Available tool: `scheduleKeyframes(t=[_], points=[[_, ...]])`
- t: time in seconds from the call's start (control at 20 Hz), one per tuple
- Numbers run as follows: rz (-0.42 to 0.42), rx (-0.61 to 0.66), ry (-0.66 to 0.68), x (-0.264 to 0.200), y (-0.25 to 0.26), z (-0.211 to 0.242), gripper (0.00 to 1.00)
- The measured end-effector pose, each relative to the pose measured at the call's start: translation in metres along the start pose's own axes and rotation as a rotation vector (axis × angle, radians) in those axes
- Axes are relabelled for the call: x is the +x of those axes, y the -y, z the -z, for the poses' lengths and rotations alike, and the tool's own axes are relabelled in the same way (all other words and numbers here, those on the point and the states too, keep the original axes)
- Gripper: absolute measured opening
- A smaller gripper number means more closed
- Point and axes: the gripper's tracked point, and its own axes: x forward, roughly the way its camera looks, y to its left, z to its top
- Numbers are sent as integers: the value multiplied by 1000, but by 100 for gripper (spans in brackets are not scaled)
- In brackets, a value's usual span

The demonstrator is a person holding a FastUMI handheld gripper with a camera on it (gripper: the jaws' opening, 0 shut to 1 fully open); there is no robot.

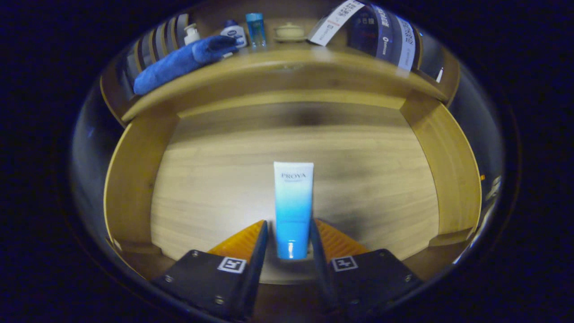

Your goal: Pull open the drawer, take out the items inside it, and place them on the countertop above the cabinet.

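Observation:
A white-to-blue squeeze tube point(293, 197) stands lengthwise between my fingers, cap end toward me. My gripper point(289, 223) is shut on the tube's lower part, one finger on each side. Below lies the open wooden drawer point(130, 179); its pale floor point(215, 179) looks blurred while the tube is sharp. Past the drawer's far end runs the cabinet's countertop point(287, 63).
On the countertop lie a rolled blue towel point(179, 63), a white pump bottle point(191, 33), a white and blue jar point(234, 33), a blue bottle point(255, 29), a small beige lidded pot point(289, 31), a white box point(334, 22) and dark packages point(385, 36).

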Motion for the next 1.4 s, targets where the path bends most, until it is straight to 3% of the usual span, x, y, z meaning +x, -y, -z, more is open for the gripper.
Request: scheduleKeyframes(t=[0.05,0.15,0.2,0.6,1.15,1.4], points=[[-12,8,10,5,-1,1,41],[-15,10,43,6,-1,1,41],[-11,16,59,3,-1,0,34],[-134,130,338,-67,-2,-34,34],[-121,115,756,-215,22,-119,33],[-78,75,803,-225,28,-169,33]])
